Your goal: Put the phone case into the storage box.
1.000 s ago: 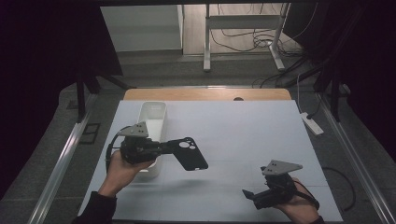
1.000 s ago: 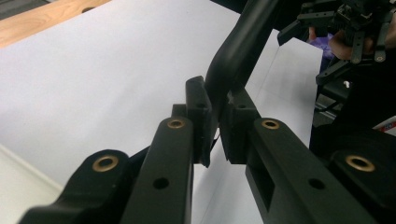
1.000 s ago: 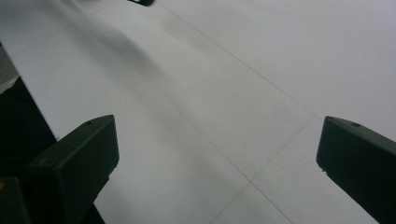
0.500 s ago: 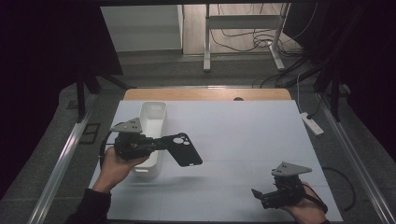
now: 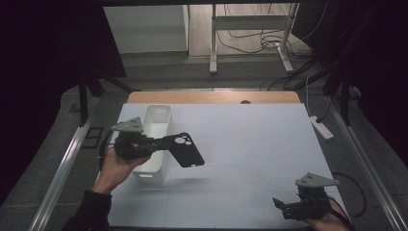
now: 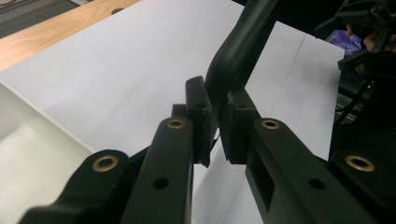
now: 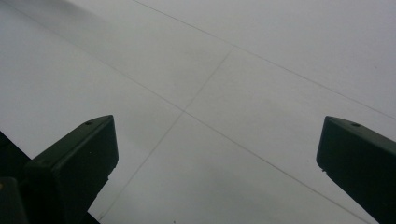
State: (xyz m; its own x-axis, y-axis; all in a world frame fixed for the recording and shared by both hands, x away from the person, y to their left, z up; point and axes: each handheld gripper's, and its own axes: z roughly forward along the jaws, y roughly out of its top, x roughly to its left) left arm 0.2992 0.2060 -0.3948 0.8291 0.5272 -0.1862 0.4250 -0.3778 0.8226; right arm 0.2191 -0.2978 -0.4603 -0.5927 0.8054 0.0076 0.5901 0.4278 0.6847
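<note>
Nearest edge of the table (image 5: 250,144): right gripper (image 5: 285,207), jaws wide apart, nothing in them. Further up on the left, left gripper (image 5: 161,143) is clamped on a black phone case (image 5: 185,150), held in the air right beside the white bin (image 5: 156,120).

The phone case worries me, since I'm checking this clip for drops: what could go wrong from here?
1. The left gripper pinches the phone case only at one edge, so it could twist or slip out.
2. It hangs in the air beside the white bin, so a drop may land on the table instead.
</note>
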